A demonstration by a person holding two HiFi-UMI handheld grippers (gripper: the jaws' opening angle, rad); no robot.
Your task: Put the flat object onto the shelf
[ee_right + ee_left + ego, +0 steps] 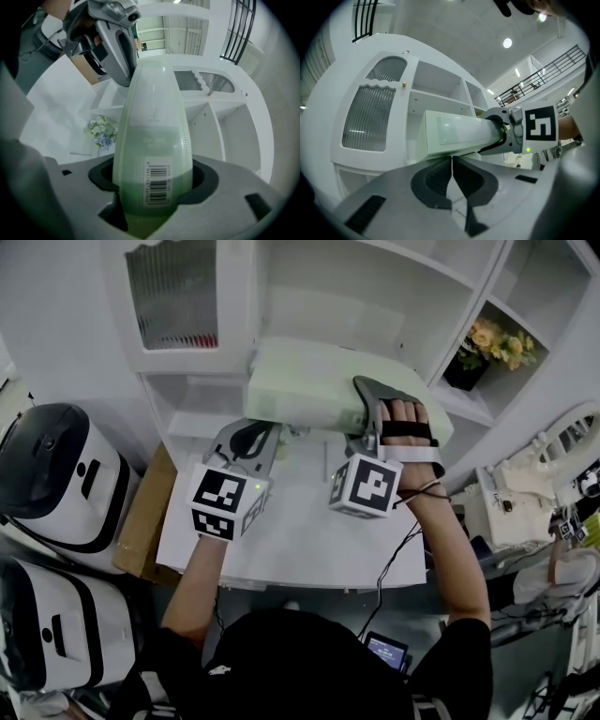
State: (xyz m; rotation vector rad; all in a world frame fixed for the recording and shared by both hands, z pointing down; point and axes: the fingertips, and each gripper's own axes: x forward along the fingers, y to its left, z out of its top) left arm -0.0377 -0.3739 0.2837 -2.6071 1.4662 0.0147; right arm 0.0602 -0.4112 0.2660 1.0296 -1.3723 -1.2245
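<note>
The flat object (309, 385) is a pale green, flat bottle with a barcode, held level in front of the white shelf unit (375, 296). My right gripper (370, 413) is shut on its right end; in the right gripper view the bottle (152, 140) fills the space between the right gripper's (152, 187) pads. My left gripper (267, 432) is at the bottle's left end. In the left gripper view the left gripper's (452, 164) pads are pressed together on the lower edge of the bottle (459, 133). Open shelf bays (436, 89) lie just behind.
A ribbed-glass cabinet door (173, 296) is at upper left. A flower pot (497, 343) stands on a shelf at right. Below is a white table (291, 540), beside it a cardboard box (141, 512) and two white-and-black machines (52, 474). Clutter (525, 502) sits at right.
</note>
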